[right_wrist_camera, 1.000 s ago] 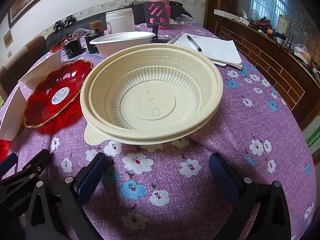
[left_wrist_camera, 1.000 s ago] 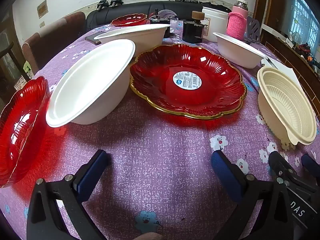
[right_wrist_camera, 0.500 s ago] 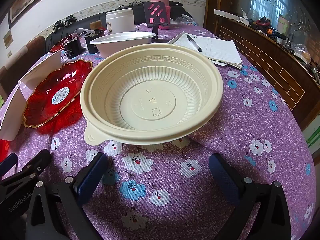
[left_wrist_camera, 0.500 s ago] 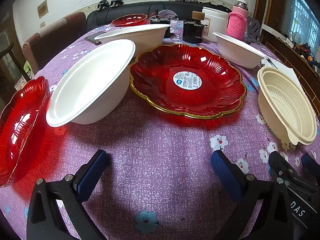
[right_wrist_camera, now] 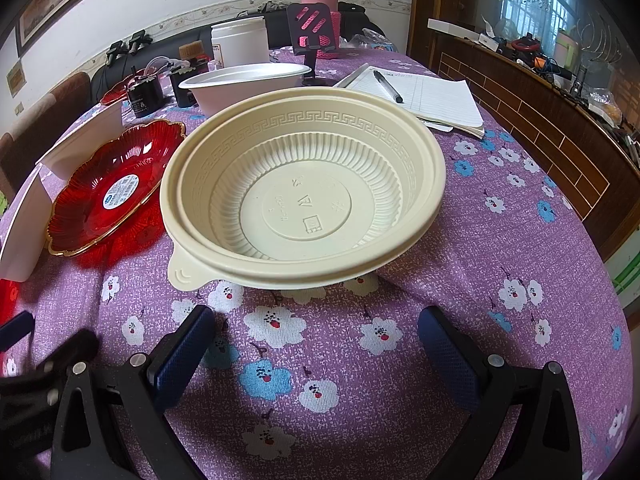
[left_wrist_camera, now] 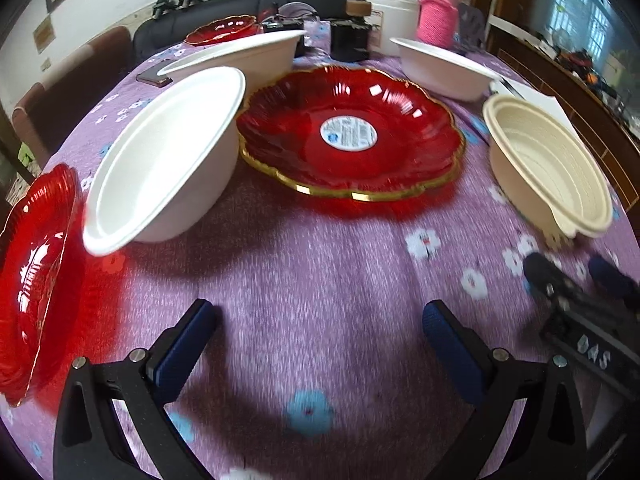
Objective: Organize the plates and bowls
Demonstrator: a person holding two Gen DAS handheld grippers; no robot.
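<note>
A red gold-rimmed plate (left_wrist_camera: 348,136) with a round label lies mid-table, also visible in the right wrist view as the red plate (right_wrist_camera: 108,188). Left of it sit two white bowls (left_wrist_camera: 160,152) (left_wrist_camera: 240,60); a third white bowl (left_wrist_camera: 444,68) stands behind on the right. Another red plate (left_wrist_camera: 32,272) is at the left edge, and a small red plate (left_wrist_camera: 224,30) lies far back. A beige ribbed bowl (right_wrist_camera: 304,188) sits just beyond my right gripper (right_wrist_camera: 316,340), which is open. My left gripper (left_wrist_camera: 320,332) is open over bare cloth.
The purple flowered tablecloth (right_wrist_camera: 500,240) covers the table. At the back stand a white tub (right_wrist_camera: 240,42), a pink-sleeved bottle (left_wrist_camera: 438,20), dark jars (right_wrist_camera: 144,96) and a phone stand (right_wrist_camera: 312,36). A notepad with pen (right_wrist_camera: 420,96) lies behind the beige bowl. A phone (left_wrist_camera: 154,78) lies back left.
The left wrist view has shifted and blurred, so my left gripper is moving, slightly up and forward. The right gripper and the dishes have stayed where they were.
</note>
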